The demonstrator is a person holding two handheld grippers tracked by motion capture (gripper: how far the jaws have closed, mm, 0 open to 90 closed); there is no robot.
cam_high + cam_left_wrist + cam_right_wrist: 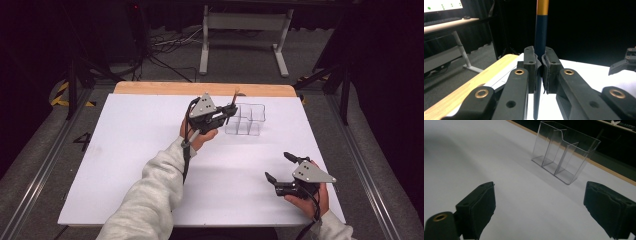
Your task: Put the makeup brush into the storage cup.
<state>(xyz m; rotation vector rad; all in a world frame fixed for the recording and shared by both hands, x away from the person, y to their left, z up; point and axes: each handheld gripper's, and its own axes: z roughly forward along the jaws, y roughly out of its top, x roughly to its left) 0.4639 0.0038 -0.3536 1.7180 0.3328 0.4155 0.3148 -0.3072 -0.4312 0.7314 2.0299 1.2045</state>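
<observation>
High view first: my left gripper [231, 111] is up beside the clear organizer [245, 119], just at its near-left corner, and I've got a slim pen-like stick [235, 97] pinched upright in it. Left gripper view confirms the grip: my jaws are pressed together on the dark blue shaft of the stick [541, 37], the orange band rising out of the top of the frame, the lower end poking down below the pads. Solid hold, stick roughly vertical.

Right gripper view: my right gripper [539, 207] has its jaws spread wide, nothing between them, resting low on the white surface [474, 152] and looking across at the organizer [564, 151] from well in front of it. In the high view that gripper [281, 167] sits well apart from the organizer, toward the near right edge of the surface.

Progress, as I read it: the pick-up is done, and the carry is nearly over, since the stick is right beside the organizer but not above a compartment yet. All the compartments look empty to me. What's left is to bring the stick over one of the openings, lower the tip in, and let go. The right gripper seems to be on standby.
</observation>
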